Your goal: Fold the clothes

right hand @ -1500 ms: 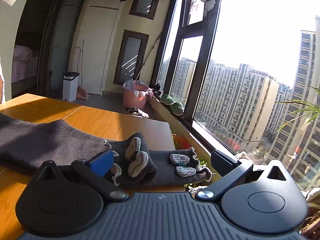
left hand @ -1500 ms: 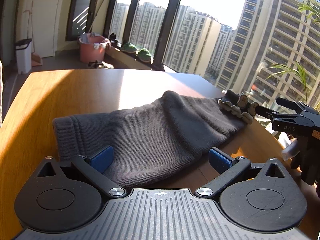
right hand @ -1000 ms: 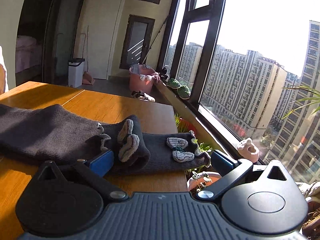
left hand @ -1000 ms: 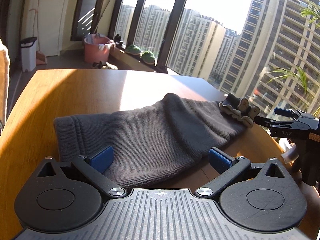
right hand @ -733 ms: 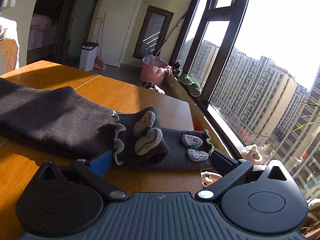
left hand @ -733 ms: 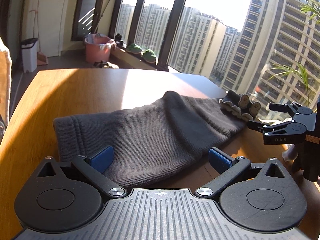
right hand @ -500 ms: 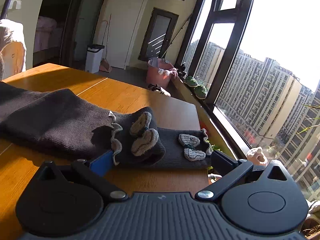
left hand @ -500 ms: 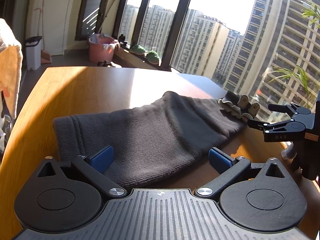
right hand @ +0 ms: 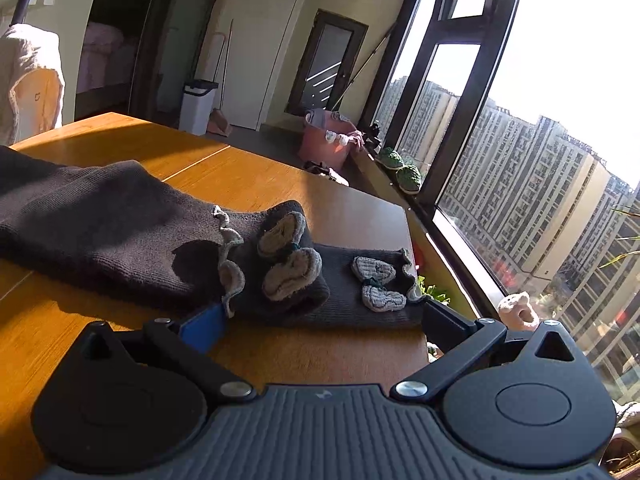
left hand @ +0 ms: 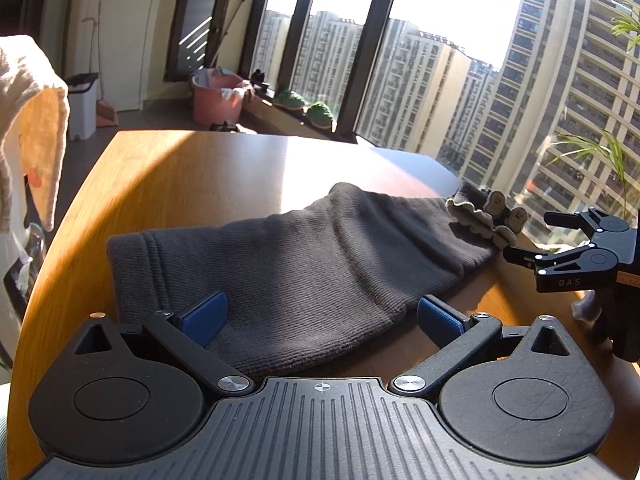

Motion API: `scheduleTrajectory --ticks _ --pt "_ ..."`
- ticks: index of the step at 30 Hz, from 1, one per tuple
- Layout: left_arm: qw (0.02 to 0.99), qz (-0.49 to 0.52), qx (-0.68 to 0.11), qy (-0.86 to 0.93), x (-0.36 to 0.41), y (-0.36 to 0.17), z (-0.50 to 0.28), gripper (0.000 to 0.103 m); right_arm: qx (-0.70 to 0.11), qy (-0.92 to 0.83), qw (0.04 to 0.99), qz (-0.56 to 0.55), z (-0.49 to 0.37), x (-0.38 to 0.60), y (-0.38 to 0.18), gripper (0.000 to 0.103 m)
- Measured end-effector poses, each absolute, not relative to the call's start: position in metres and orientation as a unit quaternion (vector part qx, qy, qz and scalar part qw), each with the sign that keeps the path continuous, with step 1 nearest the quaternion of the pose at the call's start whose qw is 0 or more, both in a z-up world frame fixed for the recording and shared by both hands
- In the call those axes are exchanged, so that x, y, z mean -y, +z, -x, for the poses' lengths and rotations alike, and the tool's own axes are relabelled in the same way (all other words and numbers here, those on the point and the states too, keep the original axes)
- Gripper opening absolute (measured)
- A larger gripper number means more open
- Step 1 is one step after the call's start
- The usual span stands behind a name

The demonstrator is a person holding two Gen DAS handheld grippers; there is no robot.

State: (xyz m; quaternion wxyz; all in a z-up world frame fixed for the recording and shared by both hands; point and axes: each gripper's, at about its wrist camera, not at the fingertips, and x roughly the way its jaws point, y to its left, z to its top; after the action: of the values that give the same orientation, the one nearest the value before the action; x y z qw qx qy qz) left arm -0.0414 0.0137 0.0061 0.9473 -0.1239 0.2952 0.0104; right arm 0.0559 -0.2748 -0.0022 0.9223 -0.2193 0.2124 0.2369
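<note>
Left wrist view, dark grey ribbed knit garment (left hand: 304,268) lying flat across the wooden table (left hand: 192,176), left gripper (left hand: 320,314) spread wide over its near hem, right gripper (right hand: 320,322) wide too – at the frilled cuffs (right hand: 230,256), gripping nothing.

Right gripper (left hand: 532,236) now lower and closer to the frilled cuff (left hand: 478,220), its camera tilted clockwise, cream cloth (left hand: 32,120) newly in left view's edge.

One dark knit garment (left hand: 304,264), two claws, one table (left hand: 192,176)
</note>
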Motion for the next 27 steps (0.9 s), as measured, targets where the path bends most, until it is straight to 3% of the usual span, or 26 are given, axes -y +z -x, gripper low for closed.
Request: scheduleTrajectory --ticks 22,27 --pt "0.947 0.145 -0.287 0.019 -0.030 0.002 0.064 0.103 -0.215 0.275 0.901 0.256 -0.038 0.261 0.007 0.103" --pt "0.947 0.110 -0.300 0.028 -0.019 0.002 0.055 0.103 -0.217 0.273 0.903 0.252 -0.041 0.267 0.003 0.103"
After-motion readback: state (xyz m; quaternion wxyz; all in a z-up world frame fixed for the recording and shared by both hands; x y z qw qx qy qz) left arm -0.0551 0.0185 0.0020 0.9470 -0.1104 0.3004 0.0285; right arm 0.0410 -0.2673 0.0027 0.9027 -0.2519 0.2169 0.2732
